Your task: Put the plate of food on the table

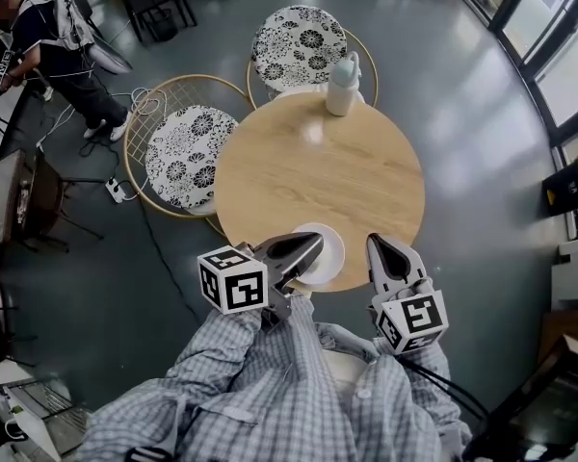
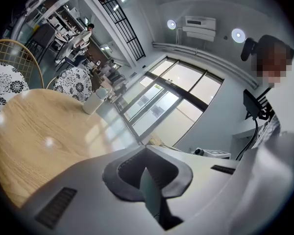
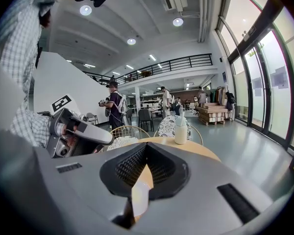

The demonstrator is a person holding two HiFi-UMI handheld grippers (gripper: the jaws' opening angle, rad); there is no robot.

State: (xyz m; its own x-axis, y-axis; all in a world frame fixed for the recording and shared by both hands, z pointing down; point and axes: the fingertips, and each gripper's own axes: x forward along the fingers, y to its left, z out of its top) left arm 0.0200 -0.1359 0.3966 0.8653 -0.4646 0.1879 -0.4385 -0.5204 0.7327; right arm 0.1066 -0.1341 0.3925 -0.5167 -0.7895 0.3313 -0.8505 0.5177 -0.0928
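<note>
The plate point(image 1: 329, 246) sits at the round table's point(image 1: 318, 166) 6 o'clock edge. The left gripper point(image 1: 306, 250), rolled on its side, reaches in from 7 o'clock, jaws pinched on the plate's near rim (a thin pale sliver shows between them). The right gripper point(image 1: 378, 244) hovers at the plate's 3 o'clock, apart from it, jaws drawn together on nothing. A white bottle point(image 1: 343, 83) stands at 12 o'clock.
</note>
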